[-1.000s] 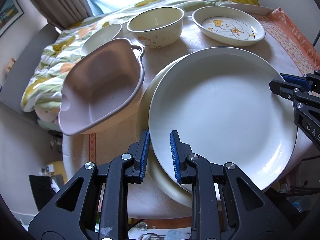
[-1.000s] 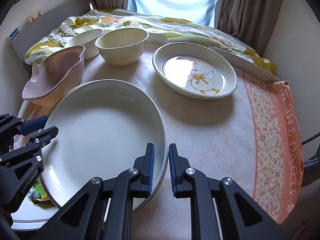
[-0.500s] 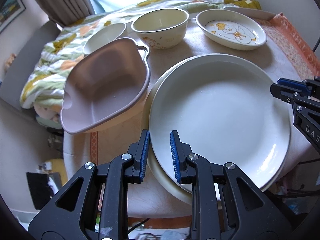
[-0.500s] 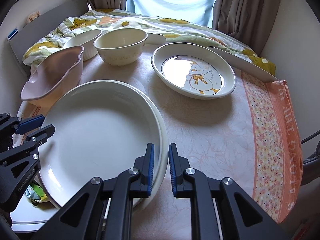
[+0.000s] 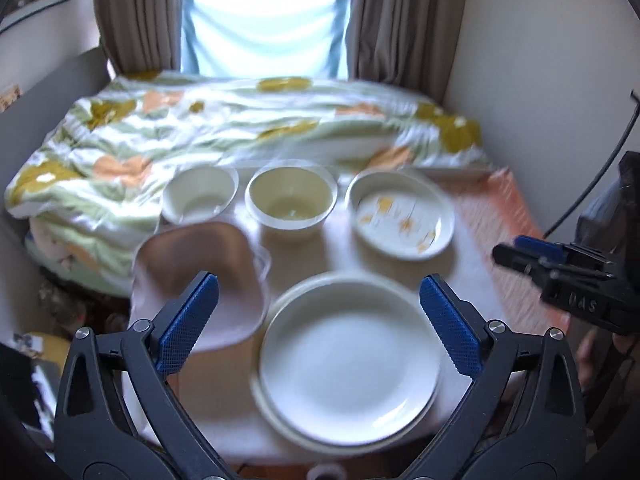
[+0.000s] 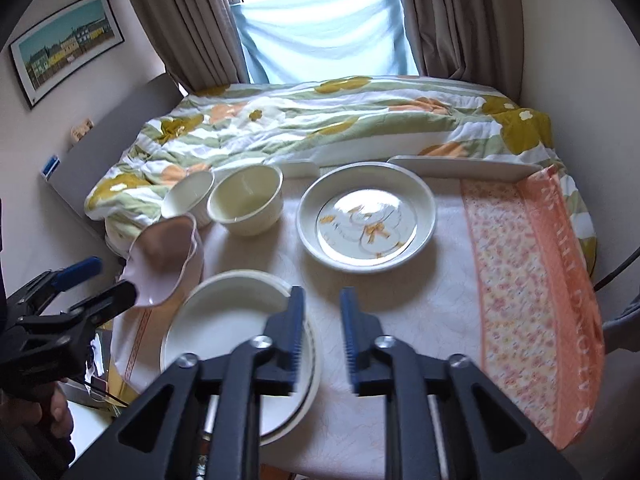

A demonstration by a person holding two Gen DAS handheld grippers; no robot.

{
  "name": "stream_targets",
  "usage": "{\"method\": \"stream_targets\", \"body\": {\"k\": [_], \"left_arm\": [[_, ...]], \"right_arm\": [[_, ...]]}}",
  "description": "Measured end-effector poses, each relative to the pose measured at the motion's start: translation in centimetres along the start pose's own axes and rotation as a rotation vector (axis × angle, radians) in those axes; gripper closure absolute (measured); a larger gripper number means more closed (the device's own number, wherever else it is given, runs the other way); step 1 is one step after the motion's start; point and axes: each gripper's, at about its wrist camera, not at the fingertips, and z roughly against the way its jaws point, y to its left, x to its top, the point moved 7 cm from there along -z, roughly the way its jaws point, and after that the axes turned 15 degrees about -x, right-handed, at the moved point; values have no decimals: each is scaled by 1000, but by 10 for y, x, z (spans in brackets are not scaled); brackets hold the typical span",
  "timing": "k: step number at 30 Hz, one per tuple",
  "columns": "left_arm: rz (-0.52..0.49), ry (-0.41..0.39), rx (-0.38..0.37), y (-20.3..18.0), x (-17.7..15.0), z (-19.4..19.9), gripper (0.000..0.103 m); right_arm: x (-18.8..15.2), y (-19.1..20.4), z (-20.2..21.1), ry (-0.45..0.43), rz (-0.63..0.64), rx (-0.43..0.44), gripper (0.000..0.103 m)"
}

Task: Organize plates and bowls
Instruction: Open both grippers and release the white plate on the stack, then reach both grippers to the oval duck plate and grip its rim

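Note:
A large white plate (image 5: 344, 364) lies stacked on a second plate at the table's near edge; it also shows in the right wrist view (image 6: 224, 336). My left gripper (image 5: 320, 324) is wide open above it, holding nothing. My right gripper (image 6: 322, 336) is open and empty, raised beside the stack's right rim. Behind stand a pink dish (image 5: 192, 264), a small white bowl (image 5: 198, 196), a cream bowl (image 5: 290, 200) and a duck-pattern plate (image 5: 400, 216). The duck plate (image 6: 366, 220) sits ahead of the right gripper.
The round table (image 6: 400, 296) has an orange floral cloth (image 6: 532, 280) on its right side. A bed with a flowered quilt (image 6: 320, 120) lies just behind. A flat white tray (image 6: 460, 168) lies at the table's back edge.
Both grippers let go of the large plate, opened and pulled up and back. The plate now rests on the lower plate.

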Motion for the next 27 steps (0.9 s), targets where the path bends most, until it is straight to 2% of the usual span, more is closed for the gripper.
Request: {"method": "stream_targets", "body": {"k": [1,2,3,6,8,11,15,17,19,21,22,24,25,26,27], "left_arm": [[6,6,-10,-3,7,-5,2],[22,15,-20,-6,12,-11,2],[35,18,-28,-7,15,-16,2],[115,30,-48,-7,21,-34,2],[183,42,-68,-10,23,-53,2],[274,66,-74,-14,23,-85,2],[380,104,-50,-15,20,-133,2],[424,120,-24,-11,19,-155,4],[464,137,-7,-7,15,-177,10],[500,165,18,-1,8,-199,24],[513,176,25,2,5,-206,25],[540,191,45,8,-1,-217,26],[547,194,55,11,-3,-221,27],[554,199,63,13,-5,-225,34],[557,204,65,15,-7,-229,40]], "right_arm": [[6,-6,0,-9,4,0,21],[12,-10,1,-21,5,4,1],[20,-18,0,-38,4,11,1],[45,-40,-10,-115,9,19,1],[56,-51,-21,-126,46,4,1],[70,-68,-56,-19,140,-17,1],[83,-88,-110,96,147,73,1],[85,-91,-133,120,184,89,1],[87,-91,-157,138,235,108,1],[86,-89,-179,159,265,148,1],[86,-88,-191,170,276,168,4],[85,-85,-207,188,297,187,17],[84,-83,-214,195,315,195,31],[83,-82,-221,204,324,203,40],[83,-81,-225,213,326,217,43]]}}
